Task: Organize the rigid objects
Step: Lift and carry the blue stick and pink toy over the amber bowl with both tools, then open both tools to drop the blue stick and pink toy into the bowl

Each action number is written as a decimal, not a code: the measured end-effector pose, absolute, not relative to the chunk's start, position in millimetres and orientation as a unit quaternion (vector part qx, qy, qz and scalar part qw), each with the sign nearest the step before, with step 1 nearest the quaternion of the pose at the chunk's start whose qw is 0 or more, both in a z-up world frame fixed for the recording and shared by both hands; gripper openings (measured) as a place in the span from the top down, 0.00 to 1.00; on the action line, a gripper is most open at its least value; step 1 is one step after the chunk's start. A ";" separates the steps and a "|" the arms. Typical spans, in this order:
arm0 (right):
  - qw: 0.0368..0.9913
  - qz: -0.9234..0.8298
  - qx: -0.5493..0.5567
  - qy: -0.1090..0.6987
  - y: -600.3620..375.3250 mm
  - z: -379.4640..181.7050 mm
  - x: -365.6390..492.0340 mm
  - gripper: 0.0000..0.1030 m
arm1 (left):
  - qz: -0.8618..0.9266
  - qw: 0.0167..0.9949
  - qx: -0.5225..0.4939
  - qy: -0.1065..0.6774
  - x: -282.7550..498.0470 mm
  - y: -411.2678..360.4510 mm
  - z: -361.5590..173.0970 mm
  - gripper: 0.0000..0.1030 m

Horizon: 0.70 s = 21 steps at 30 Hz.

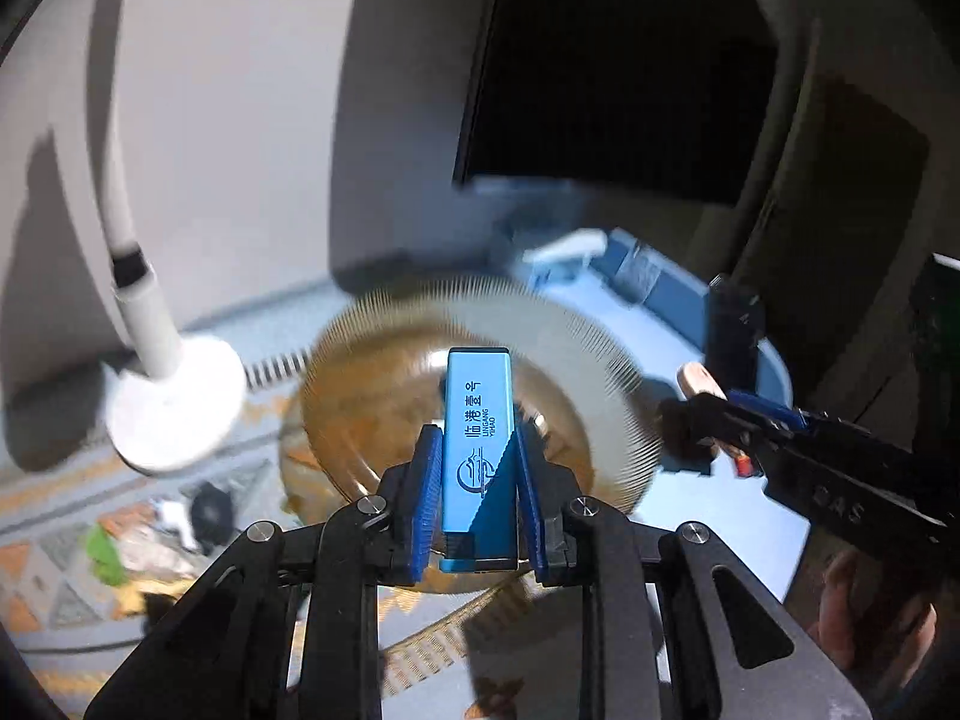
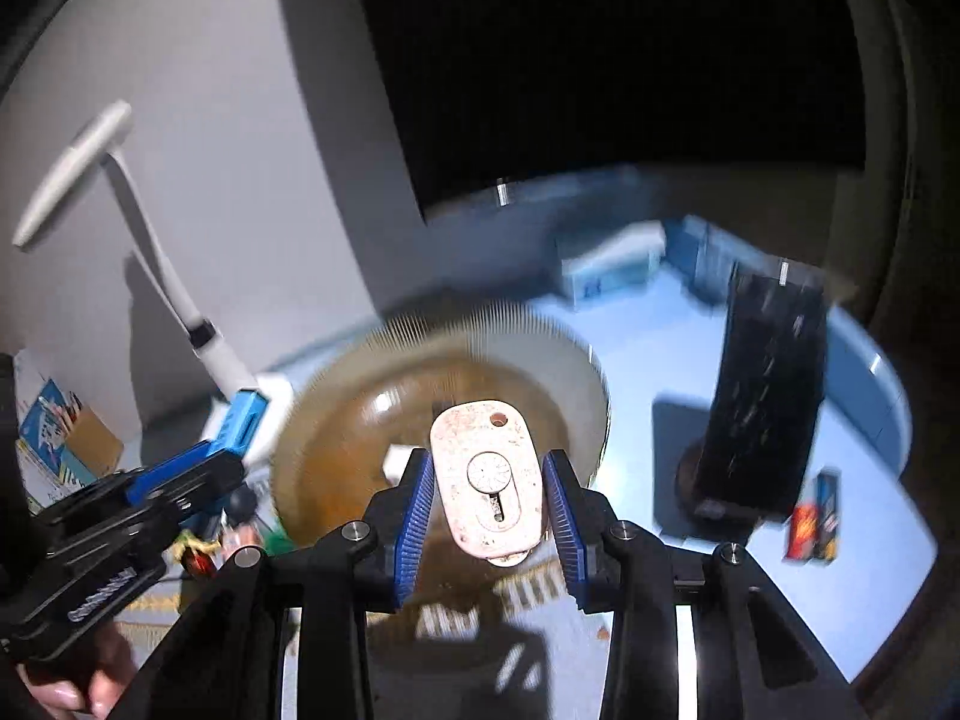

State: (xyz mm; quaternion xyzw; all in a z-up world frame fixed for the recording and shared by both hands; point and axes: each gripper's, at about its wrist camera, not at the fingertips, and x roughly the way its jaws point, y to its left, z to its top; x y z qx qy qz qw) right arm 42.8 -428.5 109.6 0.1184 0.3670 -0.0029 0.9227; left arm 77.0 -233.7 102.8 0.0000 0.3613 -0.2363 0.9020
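My left gripper [image 1: 477, 468] is shut on a slim blue box [image 1: 480, 444] with printed characters and holds it upright above a brown glass dish [image 1: 384, 420] with a ribbed rim. My right gripper [image 2: 489, 504] is shut on a pale oval key fob [image 2: 489, 474] with a round button, above the same dish [image 2: 360, 438]. The right gripper shows in the left wrist view [image 1: 714, 420] at the dish's right rim. The left gripper with the blue box [image 2: 243, 417] shows in the right wrist view at the dish's left rim.
A white desk lamp [image 1: 162, 402] stands left of the dish. A black upright box [image 2: 762, 402] stands on the blue table [image 2: 648, 348] at the right, with a small colourful box [image 2: 813, 519] beside it. Small clutter [image 1: 162, 528] lies on a patterned cloth at the left. A dark monitor is behind.
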 end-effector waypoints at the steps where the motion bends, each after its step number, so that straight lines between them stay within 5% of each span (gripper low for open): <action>1: 0.916 -0.002 0.123 0.382 -430.3 98.6 48.1 0.64 | -0.236 0.898 -0.001 0.372 83.0 -236.6 93.4 0.80; 14: 0.903 -0.025 0.069 0.424 -416.5 69.3 72.2 0.64 | -0.223 0.882 0.013 0.415 112.7 -256.9 54.8 0.79; 15: 0.902 -0.026 0.070 0.426 -417.3 68.8 72.8 0.62 | -0.227 0.880 0.009 0.417 113.4 -255.8 56.4 0.76; 16: 0.900 -0.029 0.074 0.428 -419.4 69.3 72.9 0.51 | -0.227 0.879 0.004 0.418 113.8 -253.3 59.0 0.60; 17: 0.902 -0.031 0.081 0.424 -422.4 71.9 71.4 0.39 | -0.224 0.882 -0.005 0.414 113.1 -247.7 64.9 0.54; 21: 0.918 -0.031 0.102 0.382 -433.7 92.3 56.7 0.39 | -0.215 0.904 -0.030 0.369 100.6 -218.5 95.0 0.48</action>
